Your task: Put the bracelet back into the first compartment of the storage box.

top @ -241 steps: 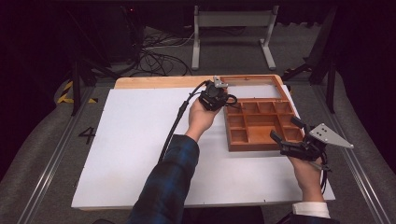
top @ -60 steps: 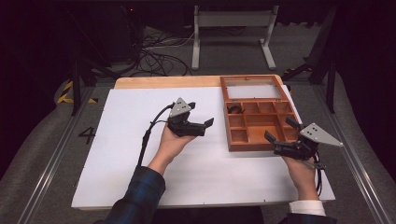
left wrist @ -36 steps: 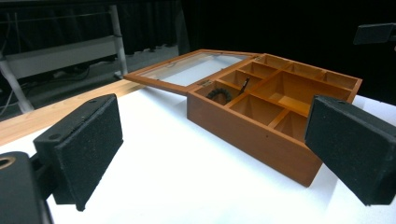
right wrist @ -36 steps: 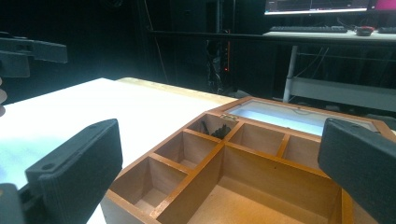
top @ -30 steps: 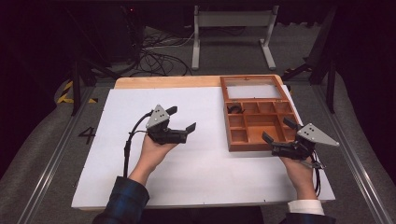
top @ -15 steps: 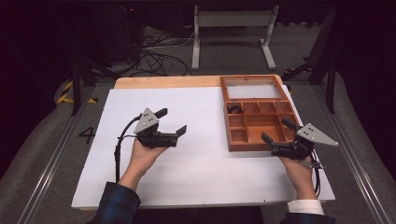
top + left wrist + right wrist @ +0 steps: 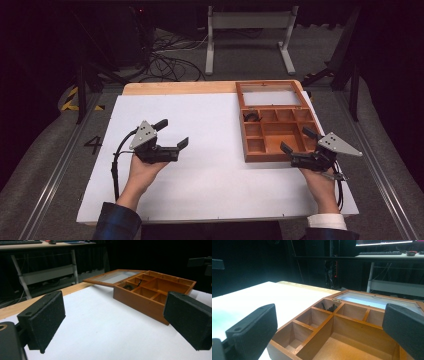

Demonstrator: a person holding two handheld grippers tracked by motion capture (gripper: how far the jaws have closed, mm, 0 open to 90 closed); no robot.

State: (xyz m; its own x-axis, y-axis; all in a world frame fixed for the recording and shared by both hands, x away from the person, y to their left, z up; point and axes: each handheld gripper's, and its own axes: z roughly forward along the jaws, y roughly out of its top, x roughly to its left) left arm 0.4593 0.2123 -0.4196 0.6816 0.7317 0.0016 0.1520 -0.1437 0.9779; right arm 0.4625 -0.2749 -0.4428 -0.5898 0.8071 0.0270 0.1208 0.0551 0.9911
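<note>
Since eight seconds ago the left tool (image 7: 171, 134) has come away from the wooden box (image 7: 276, 122), where it hung over the near-left corner of the lid, and now sits well to the box's left above the white sheet (image 7: 210, 150); over the last half second it has barely shifted. Its jaws stand wide apart with nothing between them, and the left gripper view shows both black pads (image 7: 42, 320) clear of the sheet, the box lying ahead and to the right of them. The left hand (image 7: 142, 170) grips it from below, a dark cable (image 7: 116, 165) looping off beside the wrist.

By contrast, the right tool (image 7: 295, 142) has kept its place at the near-right corner of the box, jaws spread wide and empty, pointing across the box's near edge. The right gripper view looks between its pads into the open compartments.

Box and bench: the box rests at the right side of the sheet, its glazed lid (image 7: 271, 95) swung open and lying flat behind it. A small dark object (image 7: 251, 117) sits in the far-left compartment, just beside the lid hinge. The other compartments look bare. The wooden bench (image 7: 175, 88) shows as a strip beyond the sheet, left of the lid.
</note>
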